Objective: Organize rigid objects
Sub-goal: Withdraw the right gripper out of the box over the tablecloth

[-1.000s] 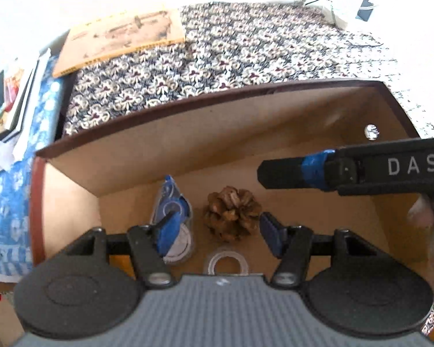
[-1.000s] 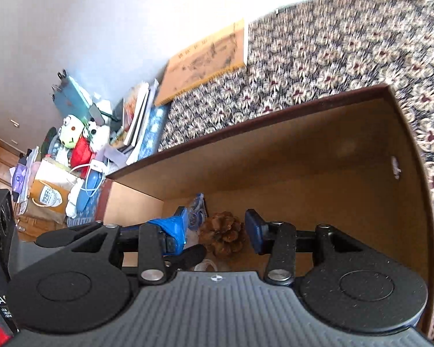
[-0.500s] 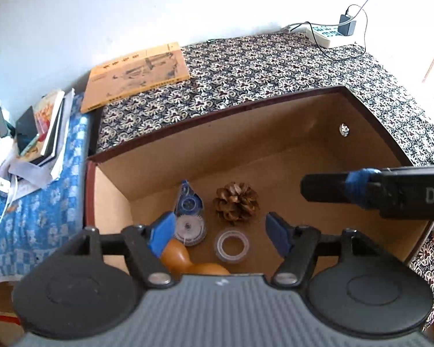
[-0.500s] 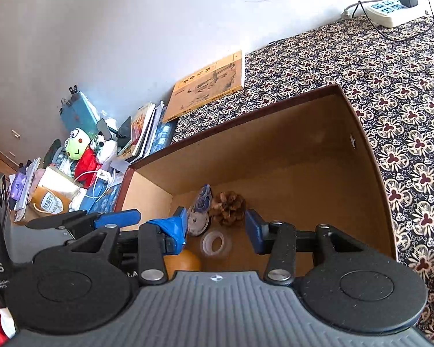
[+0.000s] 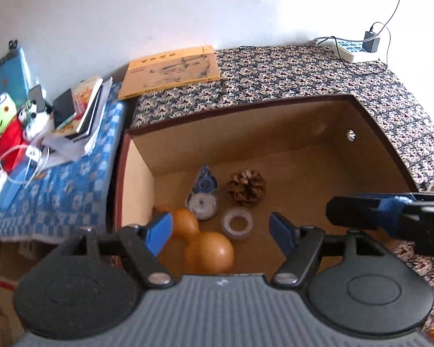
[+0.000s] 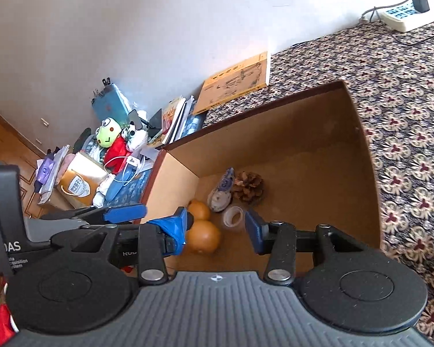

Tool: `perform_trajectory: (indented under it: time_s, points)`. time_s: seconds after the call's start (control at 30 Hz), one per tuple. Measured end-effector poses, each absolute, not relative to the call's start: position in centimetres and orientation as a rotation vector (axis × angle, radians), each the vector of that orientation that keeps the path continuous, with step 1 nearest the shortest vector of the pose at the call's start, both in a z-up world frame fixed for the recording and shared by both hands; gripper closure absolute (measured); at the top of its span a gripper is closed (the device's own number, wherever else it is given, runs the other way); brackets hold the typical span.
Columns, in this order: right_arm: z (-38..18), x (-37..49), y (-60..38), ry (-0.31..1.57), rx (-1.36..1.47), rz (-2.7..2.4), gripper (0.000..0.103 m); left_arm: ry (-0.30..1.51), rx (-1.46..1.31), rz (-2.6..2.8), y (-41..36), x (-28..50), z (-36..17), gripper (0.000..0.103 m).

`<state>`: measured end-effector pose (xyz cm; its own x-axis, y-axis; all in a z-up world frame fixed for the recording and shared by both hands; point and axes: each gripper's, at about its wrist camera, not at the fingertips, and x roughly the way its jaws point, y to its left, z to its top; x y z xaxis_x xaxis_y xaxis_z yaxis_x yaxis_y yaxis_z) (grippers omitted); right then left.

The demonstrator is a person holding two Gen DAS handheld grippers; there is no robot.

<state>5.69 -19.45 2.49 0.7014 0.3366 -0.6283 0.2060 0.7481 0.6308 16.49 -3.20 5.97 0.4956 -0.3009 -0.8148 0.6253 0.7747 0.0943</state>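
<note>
An open brown drawer [image 5: 318, 133] [image 6: 327, 133] holds a pine cone [image 5: 246, 187] [image 6: 248, 187], a blue and white correction tape [image 5: 203, 193] [image 6: 221, 192], a clear tape roll [image 5: 236, 223] [image 6: 233, 216] and an orange gourd [image 5: 204, 241] [image 6: 202, 228]. My left gripper [image 5: 220, 232] is open and empty above the drawer's near left part. My right gripper [image 6: 215, 228] is open and empty above the drawer; one of its fingers [image 5: 367, 212] shows at the right of the left wrist view.
A patterned cloth [image 5: 289, 75] covers the tabletop behind the drawer, with a yellow book [image 5: 170, 70] and a power strip [image 5: 353, 49] on it. To the left, a blue checked cloth [image 5: 60, 190] carries books [image 5: 81, 110] and plush toys [image 5: 5, 127].
Both grippers have risen up and back out of the drawer. The gourd and the whole room around the drawer have come into view. The objects in the drawer have not moved.
</note>
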Motion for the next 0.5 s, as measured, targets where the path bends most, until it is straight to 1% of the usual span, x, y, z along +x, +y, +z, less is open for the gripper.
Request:
perform_trajectory:
  time_s: [0.17, 0.5]
  points:
    - [2.3, 4.0, -19.9, 0.795, 0.736, 0.082, 0.074, 0.859, 0.405, -0.537, -3.7, 13.7, 6.1, 0.028]
    - [1.7, 1.2, -19.9, 0.795, 0.736, 0.136, 0.074, 0.857, 0.407, -0.462, -3.9, 9.5, 5.5, 0.028]
